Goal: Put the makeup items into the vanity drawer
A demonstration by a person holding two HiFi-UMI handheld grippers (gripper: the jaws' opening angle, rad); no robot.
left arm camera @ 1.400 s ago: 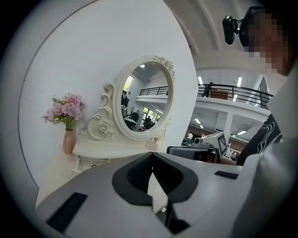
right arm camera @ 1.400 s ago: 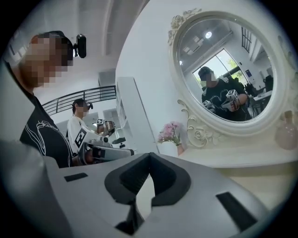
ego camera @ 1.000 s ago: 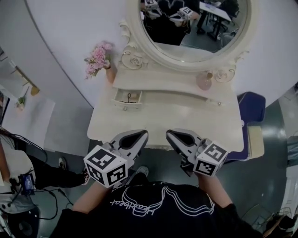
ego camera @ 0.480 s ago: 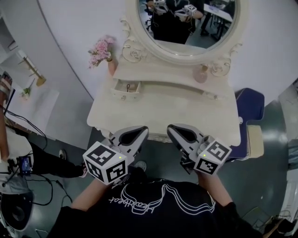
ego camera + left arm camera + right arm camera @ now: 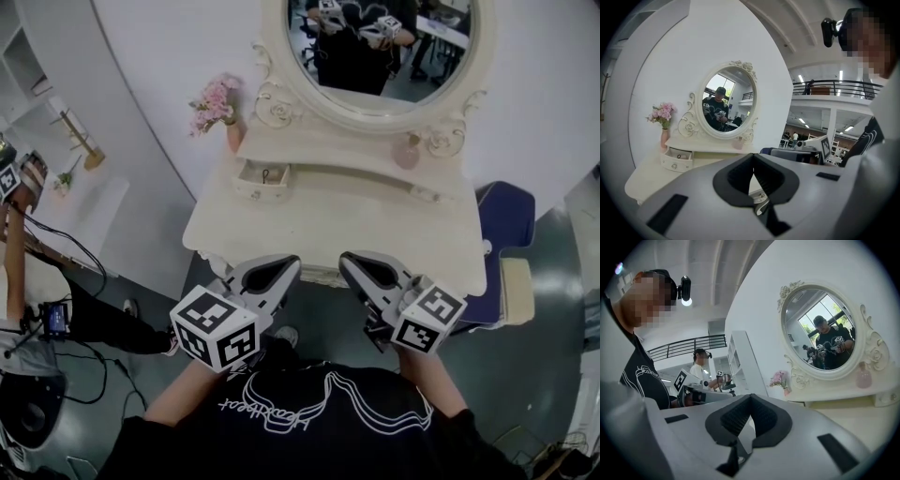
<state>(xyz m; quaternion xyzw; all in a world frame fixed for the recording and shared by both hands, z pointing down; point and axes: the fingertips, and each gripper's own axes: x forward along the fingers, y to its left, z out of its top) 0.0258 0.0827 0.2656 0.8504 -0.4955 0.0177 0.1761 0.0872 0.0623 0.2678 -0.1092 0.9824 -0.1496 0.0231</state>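
Note:
A white vanity table [image 5: 337, 234] with an oval mirror stands in front of me. Its small left drawer [image 5: 262, 178] is pulled open, and something small and dark lies inside; the drawer [image 5: 677, 158] also shows in the left gripper view. A pink bottle [image 5: 407, 153] stands on the upper shelf at the right, under the mirror. My left gripper [image 5: 292, 265] and right gripper [image 5: 345, 260] hover side by side at the table's near edge. Both are shut, tips touching, with nothing between them [image 5: 753, 157] [image 5: 750, 397].
A vase of pink flowers [image 5: 225, 103] stands at the shelf's left end. A blue chair [image 5: 506, 225] sits right of the table. At the far left are a white shelf unit [image 5: 56, 178] and another person [image 5: 19, 272] with cables on the floor.
The view has drifted a little, so the vanity sits slightly further right in the frame. Both grippers stay shut at the near edge. The person at the left has moved.

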